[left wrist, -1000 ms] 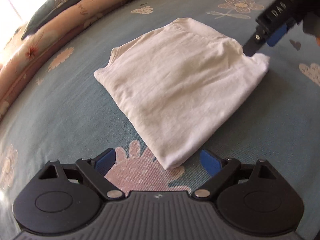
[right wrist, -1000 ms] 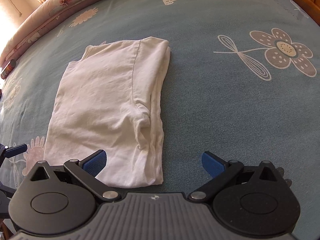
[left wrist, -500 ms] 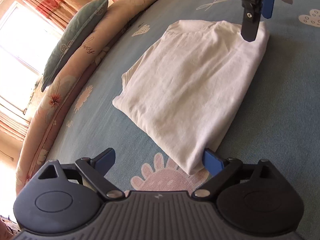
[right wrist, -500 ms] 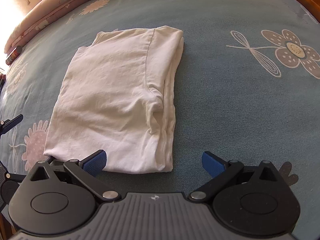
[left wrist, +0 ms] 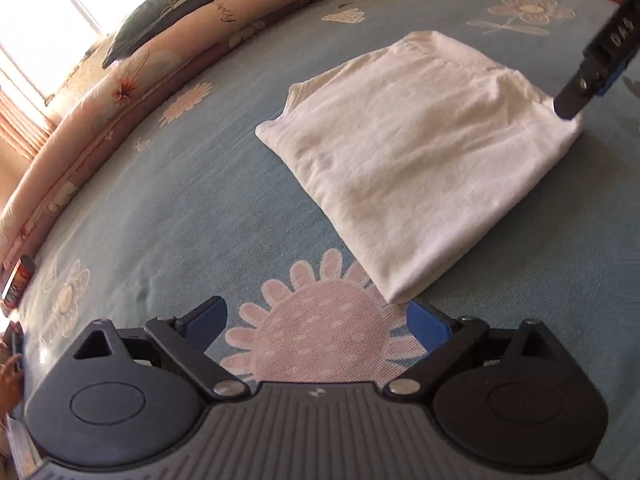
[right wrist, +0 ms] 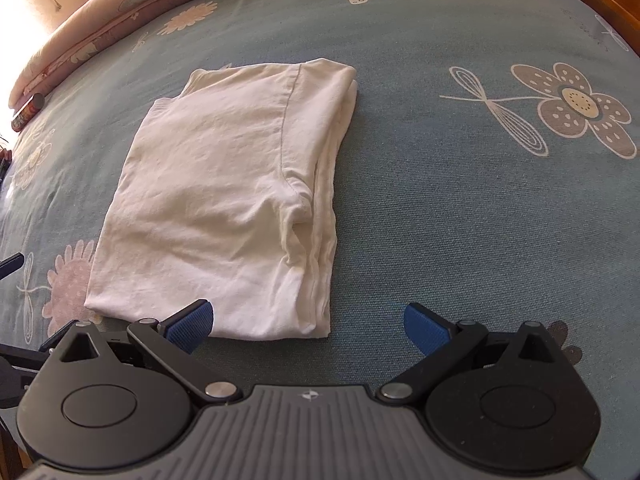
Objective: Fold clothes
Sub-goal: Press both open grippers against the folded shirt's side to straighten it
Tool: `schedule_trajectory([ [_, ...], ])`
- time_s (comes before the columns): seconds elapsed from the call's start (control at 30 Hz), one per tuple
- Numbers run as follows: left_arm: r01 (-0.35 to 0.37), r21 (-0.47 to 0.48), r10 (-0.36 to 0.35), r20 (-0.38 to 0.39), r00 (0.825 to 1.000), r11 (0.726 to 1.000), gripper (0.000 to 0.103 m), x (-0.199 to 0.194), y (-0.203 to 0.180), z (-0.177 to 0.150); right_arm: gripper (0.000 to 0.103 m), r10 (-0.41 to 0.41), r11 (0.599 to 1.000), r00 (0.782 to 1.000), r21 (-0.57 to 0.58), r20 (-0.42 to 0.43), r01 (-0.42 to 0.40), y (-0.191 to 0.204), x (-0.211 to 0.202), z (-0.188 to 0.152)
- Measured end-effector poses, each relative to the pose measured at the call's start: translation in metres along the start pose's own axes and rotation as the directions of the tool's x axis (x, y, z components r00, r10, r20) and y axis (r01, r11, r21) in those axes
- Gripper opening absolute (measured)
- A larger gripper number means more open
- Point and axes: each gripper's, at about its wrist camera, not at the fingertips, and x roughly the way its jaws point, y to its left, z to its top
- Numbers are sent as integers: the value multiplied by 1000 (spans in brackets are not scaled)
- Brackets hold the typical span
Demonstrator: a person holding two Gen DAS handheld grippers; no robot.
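Blue flowered bedspread (right wrist: pixel 440 208), rolled quilt (left wrist: pixel 120 92), bright window (left wrist: pixel 48 12), wooden bedframe (right wrist: pixel 592 4).

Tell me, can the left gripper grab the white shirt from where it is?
Probably yes. The left gripper is open, and the folded white shirt has its near corner just ahead of the right finger, nothing between.

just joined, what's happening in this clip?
A person is folding clothes on a bed with a handheld gripper in each hand. A white garment lies folded into a compact rectangle on the blue flowered bedspread. Both grippers are open and holding nothing. The left gripper sits at one near corner of the garment, the right gripper at the neighbouring corner, where the layered edges stack. Whether another fold is coming or the piece is finished can't be told.
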Motion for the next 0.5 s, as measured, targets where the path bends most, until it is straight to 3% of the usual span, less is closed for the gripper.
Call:
schedule_trajectory([
  [0.13,148,-240,-140,51,989,959,96,12,26,26,103,2,1000,1000,19,5,-2,-2,0,3],
  [0.3,318,-428,-317,77,945,846,96,56,49,56,103,49,999,999,5,23,-49,-3,-2,11],
  [0.33,338,-473,-348,70,935,814,96,66,55,59,103,67,998,997,5,26,-68,-4,-2,14],
  [0.4,384,-577,-430,62,901,721,96,87,70,59,103,113,993,993,27,36,-114,-9,0,22],
  [0.5,396,-712,-499,74,863,579,96,110,90,50,103,189,977,980,90,56,-193,-19,4,38],
])
